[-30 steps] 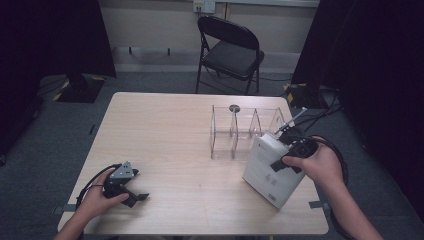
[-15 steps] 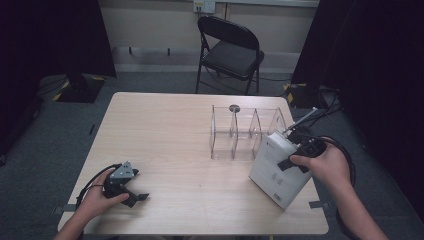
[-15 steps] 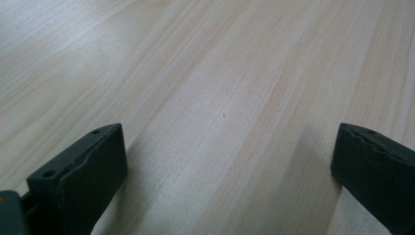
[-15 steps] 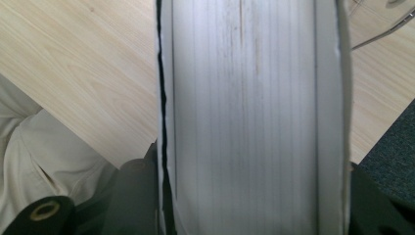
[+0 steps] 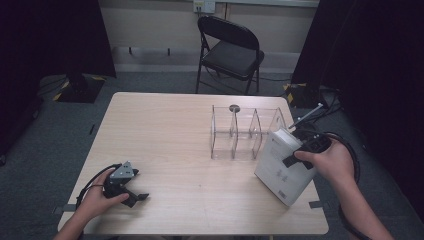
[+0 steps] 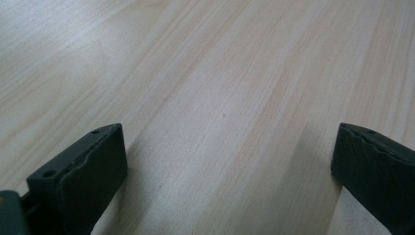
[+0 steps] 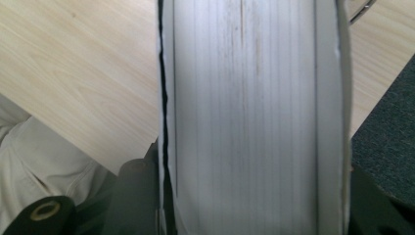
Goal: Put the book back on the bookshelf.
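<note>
A grey carpeted room with dark curtains holds my pale wood worktop, a black folding chair behind it. A clear acrylic divider rack stands right of centre. Just beside it, tilted at the right edge, is the thick white book, my right fingers clamped across its page block. My left fingers rest wide apart on bare wood near the front left corner.
</note>
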Action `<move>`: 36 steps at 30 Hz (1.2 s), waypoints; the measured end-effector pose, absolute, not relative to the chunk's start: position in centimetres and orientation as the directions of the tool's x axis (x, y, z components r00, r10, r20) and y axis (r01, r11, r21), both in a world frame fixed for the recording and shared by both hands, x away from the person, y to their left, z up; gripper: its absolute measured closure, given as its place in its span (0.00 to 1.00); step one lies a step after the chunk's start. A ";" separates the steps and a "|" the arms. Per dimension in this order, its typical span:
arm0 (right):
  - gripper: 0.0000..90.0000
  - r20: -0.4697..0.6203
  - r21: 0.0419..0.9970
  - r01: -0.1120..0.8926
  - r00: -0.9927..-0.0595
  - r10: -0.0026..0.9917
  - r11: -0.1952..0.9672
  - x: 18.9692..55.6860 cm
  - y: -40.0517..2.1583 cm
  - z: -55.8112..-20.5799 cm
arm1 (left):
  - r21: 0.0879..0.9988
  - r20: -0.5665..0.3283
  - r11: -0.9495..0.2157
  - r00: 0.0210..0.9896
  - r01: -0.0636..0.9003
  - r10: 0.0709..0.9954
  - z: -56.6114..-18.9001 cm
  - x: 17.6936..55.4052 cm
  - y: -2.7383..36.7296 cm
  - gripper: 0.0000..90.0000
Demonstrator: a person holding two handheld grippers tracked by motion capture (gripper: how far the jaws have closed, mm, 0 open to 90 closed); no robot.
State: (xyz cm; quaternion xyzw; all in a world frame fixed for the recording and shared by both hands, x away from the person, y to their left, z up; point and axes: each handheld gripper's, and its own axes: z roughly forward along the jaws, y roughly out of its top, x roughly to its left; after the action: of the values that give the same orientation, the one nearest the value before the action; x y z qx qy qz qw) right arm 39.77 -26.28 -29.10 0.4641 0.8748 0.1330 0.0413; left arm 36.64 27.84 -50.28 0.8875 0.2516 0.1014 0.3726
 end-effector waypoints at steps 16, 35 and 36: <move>0.58 0.046 0.284 0.820 -0.529 0.847 0.497 40.7 -26.9 -28.9 | 0.714 -0.011 -0.594 0.854 0.370 0.519 -50.3 36.7 27.8 0.00; 0.58 0.048 0.283 0.843 -0.489 0.871 0.458 41.9 -26.9 -28.4 | 0.711 0.003 -0.603 0.855 0.363 0.519 -50.2 36.7 27.8 0.00; 0.58 0.053 0.273 0.849 -0.483 0.874 0.452 42.0 -26.9 -28.4 | 0.711 0.003 -0.602 0.855 0.363 0.519 -50.2 36.7 27.8 0.00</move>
State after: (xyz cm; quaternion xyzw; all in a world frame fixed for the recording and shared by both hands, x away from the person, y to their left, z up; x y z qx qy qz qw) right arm 42.00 -26.89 -28.36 0.5064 0.8508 0.1321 0.0477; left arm 36.74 27.82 -50.24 0.8889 0.2481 0.1049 0.3704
